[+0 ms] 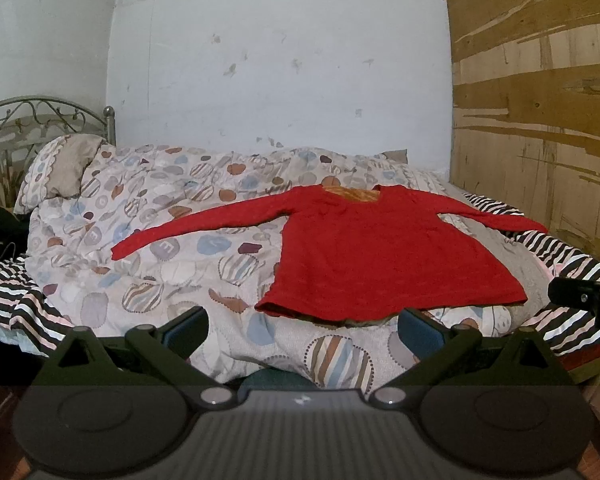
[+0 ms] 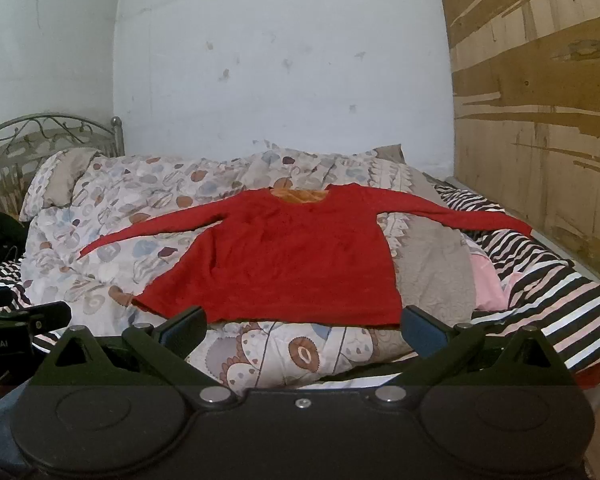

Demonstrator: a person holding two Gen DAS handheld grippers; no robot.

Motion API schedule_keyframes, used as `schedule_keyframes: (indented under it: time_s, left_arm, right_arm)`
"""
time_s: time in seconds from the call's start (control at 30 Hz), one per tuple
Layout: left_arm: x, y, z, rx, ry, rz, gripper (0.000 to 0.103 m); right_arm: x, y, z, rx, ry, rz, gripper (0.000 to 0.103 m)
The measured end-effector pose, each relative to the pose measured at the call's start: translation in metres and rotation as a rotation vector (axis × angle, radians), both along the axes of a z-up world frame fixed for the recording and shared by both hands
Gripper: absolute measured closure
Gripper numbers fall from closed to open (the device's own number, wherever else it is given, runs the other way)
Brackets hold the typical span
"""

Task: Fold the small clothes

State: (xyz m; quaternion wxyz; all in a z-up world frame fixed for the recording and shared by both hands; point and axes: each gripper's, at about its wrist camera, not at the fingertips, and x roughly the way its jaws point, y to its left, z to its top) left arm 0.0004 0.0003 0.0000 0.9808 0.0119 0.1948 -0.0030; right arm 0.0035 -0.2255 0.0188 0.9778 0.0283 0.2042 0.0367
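A red long-sleeved top (image 1: 380, 248) lies flat on the bed, front up, both sleeves spread out to the sides, neckline away from me with an orange lining showing. It also shows in the right wrist view (image 2: 292, 256). My left gripper (image 1: 302, 330) is open and empty, just in front of the top's hem. My right gripper (image 2: 302, 330) is open and empty, also just short of the hem. The right gripper's body shows at the left wrist view's right edge (image 1: 588, 296); the left gripper's body shows at the right wrist view's left edge (image 2: 16, 320).
The top rests on a patterned quilt (image 1: 148, 248) over a black, white and pink striped sheet (image 2: 548, 288). A pillow (image 1: 60, 168) and a metal headboard (image 1: 32, 116) are at far left. A white wall stands behind and a plywood panel (image 2: 540, 120) on the right.
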Motion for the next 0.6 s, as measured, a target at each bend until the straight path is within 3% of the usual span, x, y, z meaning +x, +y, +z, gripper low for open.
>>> schedule_keyframes:
  time_s: [0.6]
  left_arm:
    - [-0.0011, 0.0014, -0.0064, 0.000, 0.001, 0.000, 0.000]
  right_arm:
    - [0.0000, 0.0016, 0.0010, -0.005, 0.003, -0.001, 0.000]
